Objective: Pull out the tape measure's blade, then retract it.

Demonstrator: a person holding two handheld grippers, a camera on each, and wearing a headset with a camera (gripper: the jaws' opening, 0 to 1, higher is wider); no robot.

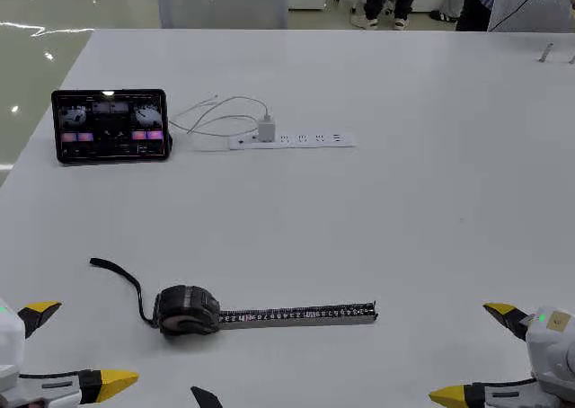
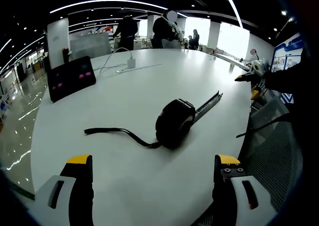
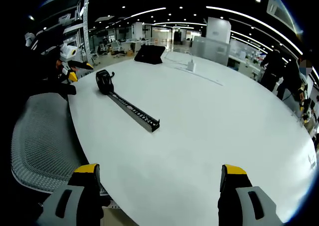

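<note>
One tape measure [image 1: 186, 310], rounded blk case, flat blade [image 1: 301, 314] out on smooth white table [image 1: 404, 201]; I see L gripper [image 2: 153, 161], R gripper [image 3: 159, 169] both spread, empty.

Head view looks down; opposing gripper views share the tape measure [image 1: 187, 310].

The black, rounded tape measure [image 1: 187, 310] rests near the close edge of the white counter [image 1: 359, 210]. Its dark, marked blade [image 1: 296, 314] lies pulled out flat toward 3 o'clock. Its black wrist strap [image 1: 121, 276] trails toward 10 o'clock.
</note>
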